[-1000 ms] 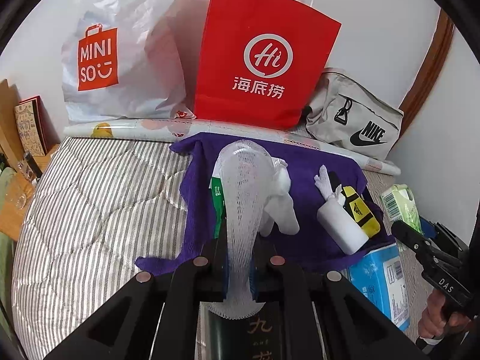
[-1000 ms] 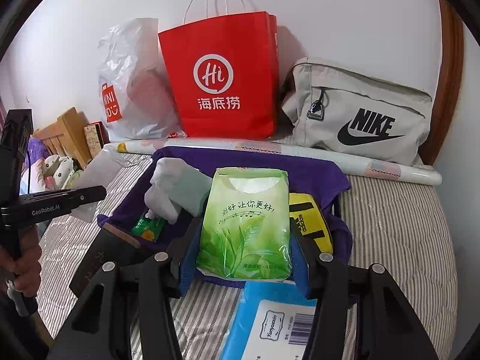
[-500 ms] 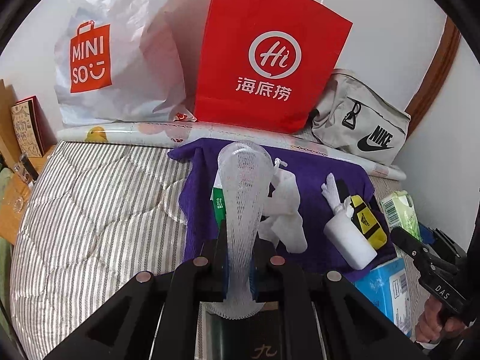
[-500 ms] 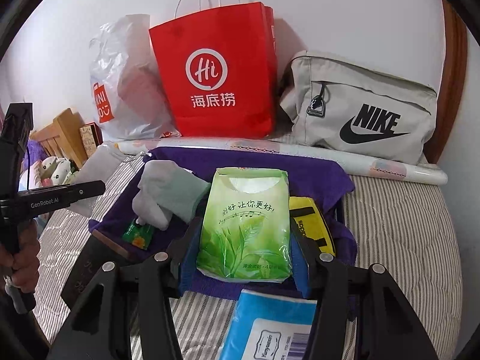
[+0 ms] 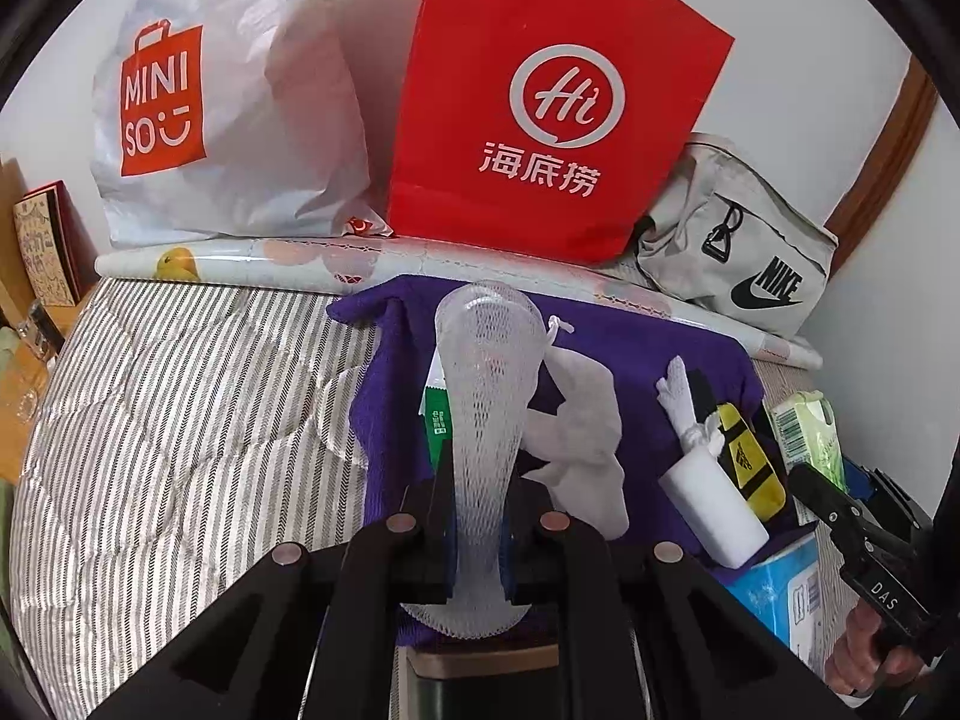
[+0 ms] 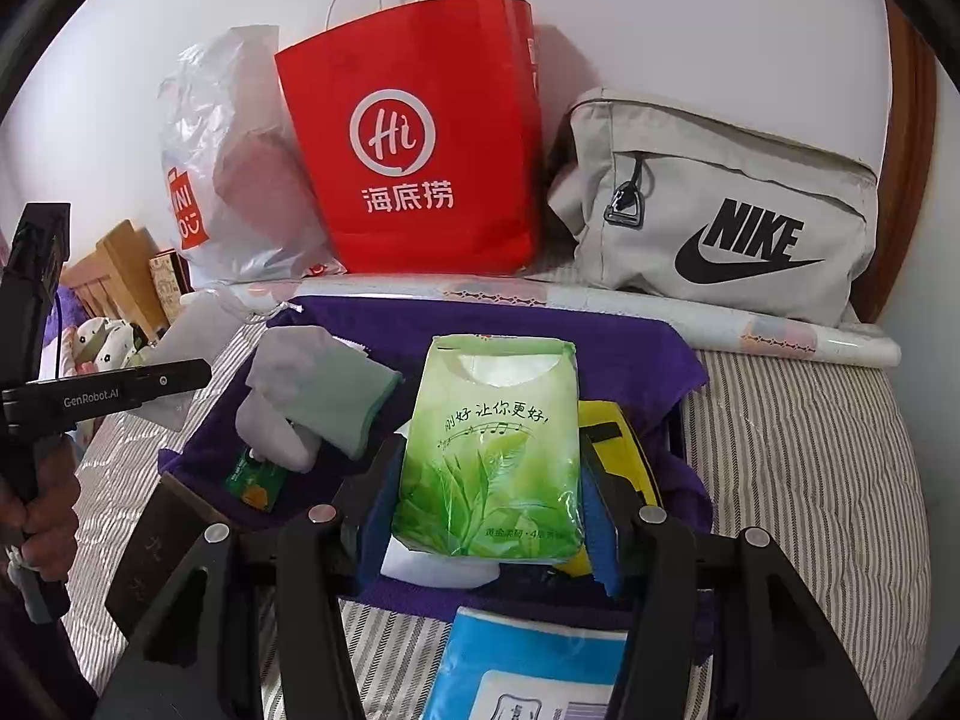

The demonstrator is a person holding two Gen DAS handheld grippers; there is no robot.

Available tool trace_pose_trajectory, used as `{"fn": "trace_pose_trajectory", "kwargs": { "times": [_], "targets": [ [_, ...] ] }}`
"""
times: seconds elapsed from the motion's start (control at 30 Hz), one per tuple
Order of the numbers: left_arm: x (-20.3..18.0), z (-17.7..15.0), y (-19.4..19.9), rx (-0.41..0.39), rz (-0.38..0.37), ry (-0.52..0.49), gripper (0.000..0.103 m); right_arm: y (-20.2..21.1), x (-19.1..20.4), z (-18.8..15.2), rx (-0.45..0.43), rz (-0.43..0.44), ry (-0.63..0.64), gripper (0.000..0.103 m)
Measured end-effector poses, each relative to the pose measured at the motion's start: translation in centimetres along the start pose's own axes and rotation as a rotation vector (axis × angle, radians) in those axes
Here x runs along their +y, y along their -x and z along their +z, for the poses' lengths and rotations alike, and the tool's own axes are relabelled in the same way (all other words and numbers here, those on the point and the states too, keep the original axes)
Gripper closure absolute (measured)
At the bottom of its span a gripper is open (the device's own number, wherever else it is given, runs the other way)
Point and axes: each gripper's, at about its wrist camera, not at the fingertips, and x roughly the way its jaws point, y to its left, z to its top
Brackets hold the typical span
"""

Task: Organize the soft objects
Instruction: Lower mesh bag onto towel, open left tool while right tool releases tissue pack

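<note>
The left gripper (image 5: 477,516) pinches the foam net sleeve (image 5: 486,420); the right gripper (image 6: 489,498) clamps the green tissue pack (image 6: 492,450); lower both gently onto the purple cloth's (image 6: 630,354) bare far edge.

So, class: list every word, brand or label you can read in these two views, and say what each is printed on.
"MINISO": white plastic bag
"Hi 海底捞": red paper bag
"NIKE": beige pouch
"GenRobot.AI": left gripper
"DAS": right gripper
"别好 让你更好!": green tissue pack
Small print on the tissue pack's base, the barcode digits and the blue pack label: too small to read.
</note>
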Motion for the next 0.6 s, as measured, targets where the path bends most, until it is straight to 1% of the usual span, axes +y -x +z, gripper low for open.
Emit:
{"fn": "trace_pose_trajectory", "kwargs": {
  "times": [0.27, 0.6],
  "targets": [
    [0.5, 0.4, -1.6, 0.015, -0.002, 0.010, 0.093, -0.7, -0.6, 0.5, 0.004, -0.008, -0.003, 0.050],
    [-0.3, 0.8, -3.3, 0.045, 0.006, -0.013, 0.093, -2.4, -1.2, 1.0, 0.032, -0.026, 0.000, 0.050]
  ]
}}
